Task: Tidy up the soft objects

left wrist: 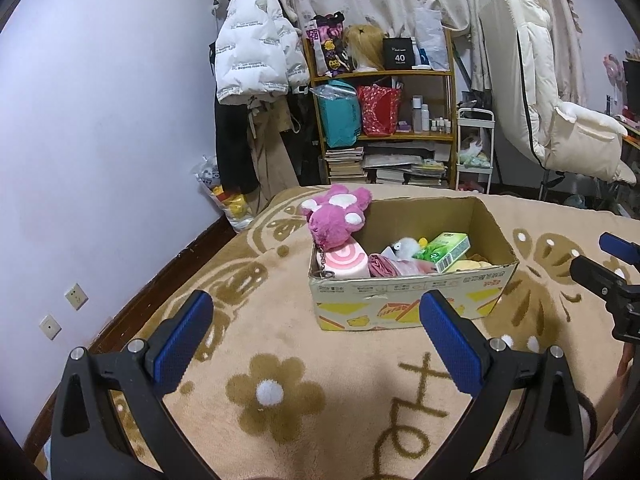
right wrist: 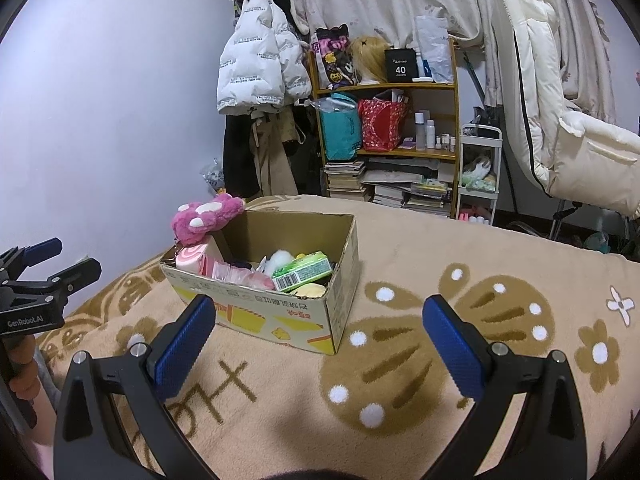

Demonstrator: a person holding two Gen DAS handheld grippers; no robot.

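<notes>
Left wrist view: the cardboard box [left wrist: 408,280] is seen standing on the beige blanket [left wrist: 280,360], ahead of both tools and slightly to the right of the left gripper [left wrist: 316,336]. Its long axis is laid across the line of sight, so that one long printed wall is presented to the grippers. The box is already filled: a pink plush bear [left wrist: 338,216] is draped over the far left corner, a pink swirl cushion [left wrist: 346,262] is wedged just below it against the left wall, and a green tissue pack [left wrist: 442,250] is tilted near the right end, with a white fluffy toy [left wrist: 404,248] between them.

In the right wrist view the same box is found ahead and to the left of the right gripper [right wrist: 320,338], its right corner turned nearest. The left gripper is judged the nearer to the bear and the cushion; the right one to the tissue pack.

Both pairs of jaws are spread wide and nothing is held in either. No loose soft object is seen on the blanket, so the sorting appears largely done.

Beyond the bed, a wooden shelf [left wrist: 384,120] and a white jacket [left wrist: 256,52] are seen against the wall.
</notes>
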